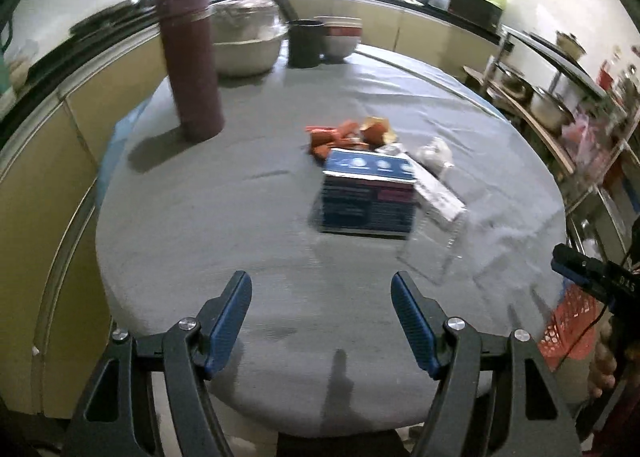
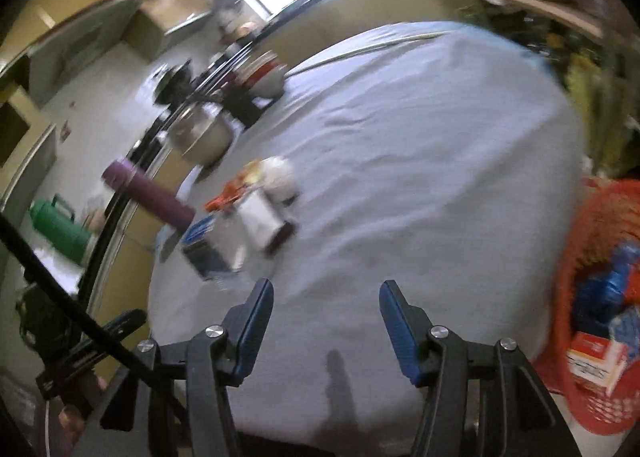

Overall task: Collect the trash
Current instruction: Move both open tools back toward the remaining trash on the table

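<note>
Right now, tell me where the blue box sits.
In the left wrist view the blue box stands right of centre on the grey tablecloth, just in front of the orange scraps, right of the maroon flask.

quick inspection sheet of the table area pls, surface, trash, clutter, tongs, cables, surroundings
surface: round table under a wrinkled grey cloth
job's things: blue box, orange peels, crumpled white wad, clear plastic sheet near the middle; orange basket at the edge already holds packaging
clutter: maroon flask, lidded pot, black cup, bowls at the far side
tongs: left tongs and right tongs open, empty
cables: black cable beside right tongs
surroundings: kitchen counters, pot shelf
</note>
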